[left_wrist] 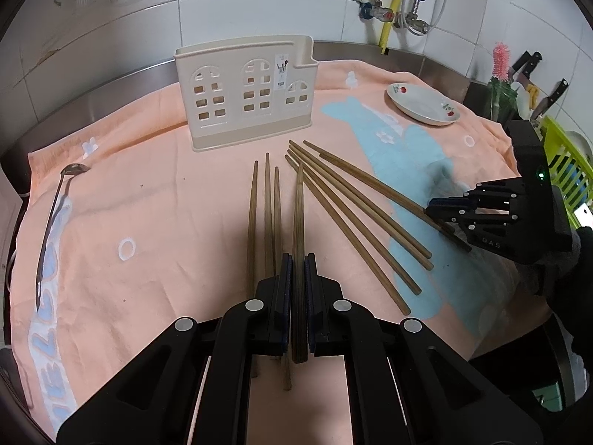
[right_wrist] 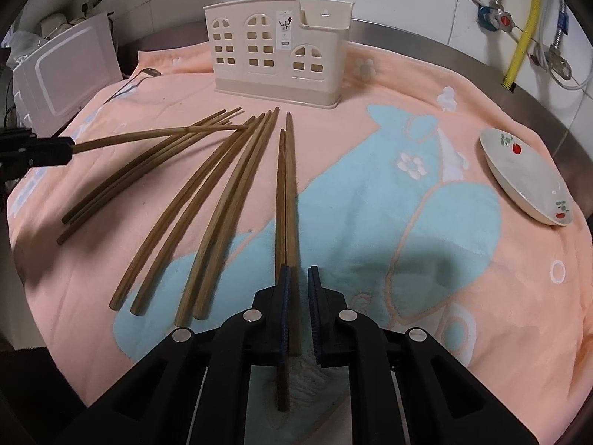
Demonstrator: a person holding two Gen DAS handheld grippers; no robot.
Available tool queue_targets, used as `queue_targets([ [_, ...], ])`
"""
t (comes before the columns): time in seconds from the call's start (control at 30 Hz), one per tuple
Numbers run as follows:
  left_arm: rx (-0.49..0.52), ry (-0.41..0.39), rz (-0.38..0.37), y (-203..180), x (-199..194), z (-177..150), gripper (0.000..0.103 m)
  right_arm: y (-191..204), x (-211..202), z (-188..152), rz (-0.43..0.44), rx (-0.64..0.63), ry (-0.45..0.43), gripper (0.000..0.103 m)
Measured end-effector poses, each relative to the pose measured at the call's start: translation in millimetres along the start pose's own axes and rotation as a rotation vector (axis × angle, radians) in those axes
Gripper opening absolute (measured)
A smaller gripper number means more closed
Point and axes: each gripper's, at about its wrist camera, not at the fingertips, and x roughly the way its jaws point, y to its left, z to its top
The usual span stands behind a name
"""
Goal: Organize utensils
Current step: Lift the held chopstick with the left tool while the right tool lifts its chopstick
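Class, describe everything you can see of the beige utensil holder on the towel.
The utensil holder is cream plastic, shaped like a house front with arched window cut-outs. A small label sits on its face, and a lower side compartment has a hanging hole. It stands upright at the far side of the peach towel, looks empty, and touches neither chopsticks nor grippers.

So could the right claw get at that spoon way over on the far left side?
Probably not directly. The spoon lies at the towel's left edge, beyond the left claw and the loose chopsticks. The right claw is also around a chopstick.
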Motion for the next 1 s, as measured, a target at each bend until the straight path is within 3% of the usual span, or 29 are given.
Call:
queue_targets([
  [0.43, -0.012, -0.003, 0.002, 2, -1, 2, 0.006, 6, 8, -3, -0.007, -0.036, 0.020, 0.009],
  [0.83, -0.060, -0.065, -0.008, 11, -11, 10, 0.006, 11, -13, -4, -0.042, 0.028, -0.070, 0.007],
  [1.0, -0.072, -0.095, -0.008, 12, -17, 16, 0.006, 14, -45, 11, -0.058, 0.063, -0.172, 0.007],
])
